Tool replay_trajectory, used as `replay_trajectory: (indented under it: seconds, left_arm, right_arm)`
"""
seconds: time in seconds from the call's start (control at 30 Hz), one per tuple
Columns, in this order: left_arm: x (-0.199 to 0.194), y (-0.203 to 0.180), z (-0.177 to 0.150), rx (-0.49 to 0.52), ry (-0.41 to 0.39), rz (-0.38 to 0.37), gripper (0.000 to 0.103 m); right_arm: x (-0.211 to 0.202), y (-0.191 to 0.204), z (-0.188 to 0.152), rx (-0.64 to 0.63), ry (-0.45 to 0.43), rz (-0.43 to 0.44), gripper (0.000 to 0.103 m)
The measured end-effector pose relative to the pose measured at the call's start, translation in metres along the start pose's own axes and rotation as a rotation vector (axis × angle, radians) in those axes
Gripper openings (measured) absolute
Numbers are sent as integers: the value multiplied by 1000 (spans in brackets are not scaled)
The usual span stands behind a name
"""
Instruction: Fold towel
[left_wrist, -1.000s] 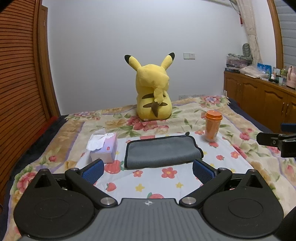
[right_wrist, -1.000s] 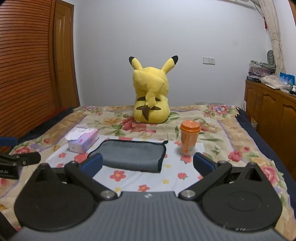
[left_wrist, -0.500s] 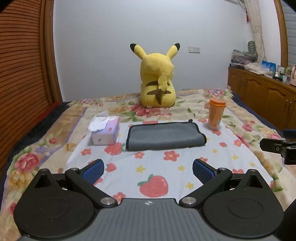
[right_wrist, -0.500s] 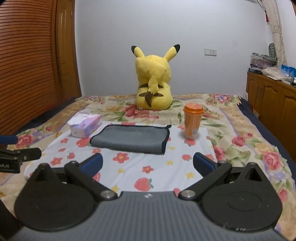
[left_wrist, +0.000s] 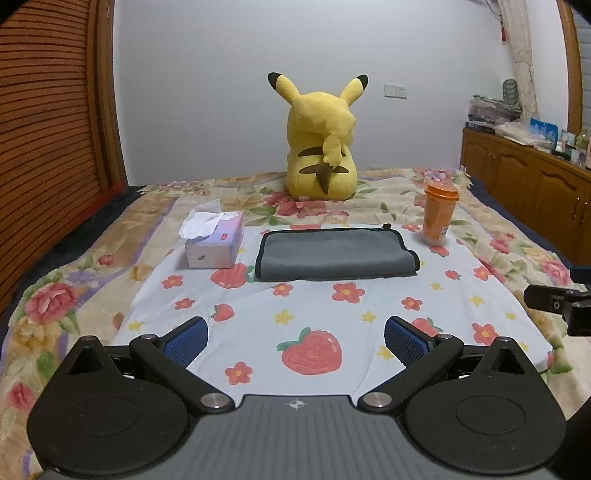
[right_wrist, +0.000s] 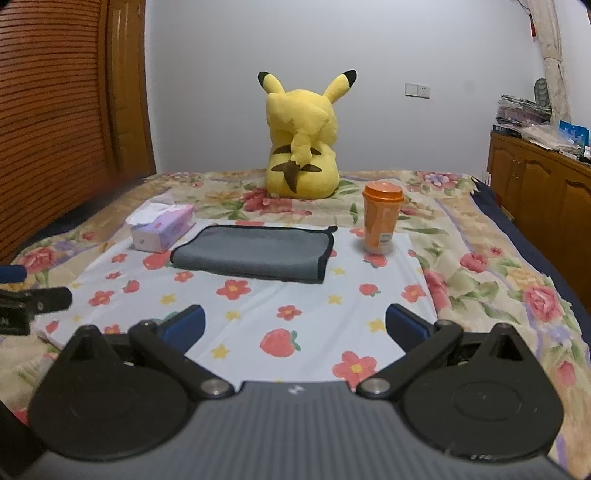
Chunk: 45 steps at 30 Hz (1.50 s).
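A grey towel (left_wrist: 334, 254) with dark trim lies folded flat on a white flowered sheet (left_wrist: 314, 314) on the bed; it also shows in the right wrist view (right_wrist: 255, 253). My left gripper (left_wrist: 295, 338) is open and empty, held above the sheet's near part, well short of the towel. My right gripper (right_wrist: 293, 326) is open and empty too, near the sheet's front edge. Each gripper shows at the edge of the other's view.
A tissue box (left_wrist: 216, 242) stands left of the towel and an orange cup (left_wrist: 439, 214) right of it. A yellow Pikachu plush (left_wrist: 319, 144) sits behind. A wooden cabinet (left_wrist: 535, 192) runs along the right, a wooden wardrobe (left_wrist: 48, 147) along the left.
Both grippers have pulled back and away from the towel, so more of the flowered sheet shows in front. Both stay open. The towel has not moved.
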<state>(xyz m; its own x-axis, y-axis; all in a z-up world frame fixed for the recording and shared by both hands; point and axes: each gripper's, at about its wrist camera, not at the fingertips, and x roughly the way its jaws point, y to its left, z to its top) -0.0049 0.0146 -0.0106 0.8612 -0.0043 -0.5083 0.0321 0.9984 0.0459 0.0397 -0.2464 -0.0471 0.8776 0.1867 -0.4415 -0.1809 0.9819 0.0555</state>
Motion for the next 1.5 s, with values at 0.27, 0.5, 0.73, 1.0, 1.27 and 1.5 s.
replay_trajectory:
  seconds: [0.27,0.5,0.73,1.0,1.27,1.5]
  left_arm:
    - [1,1,-2,-4,-3,4,103]
    - [-5,1,0,-1,-46,12,103]
    - [-12,-1,-1,6,-86,12,103]
    - [-17,-2,-3,14,-124,9,103]
    - [-24,-5,-4,31,-169,6,103]
    - [-25,-7,-4,41,-175,8,103]
  right_arm:
    - [3,3,-3,-22,7,-13,103]
    - [-3,1,-3,-16,-28,-8,103]
    - [-9,-1,-3,-14,-74,-7,103]
    - [-16,-2,-2,0,-129,-8,103]
    - [-22,-5,-4,11,-166,-11,103]
    - [-23,-6,-4,16,-174,-12,103]
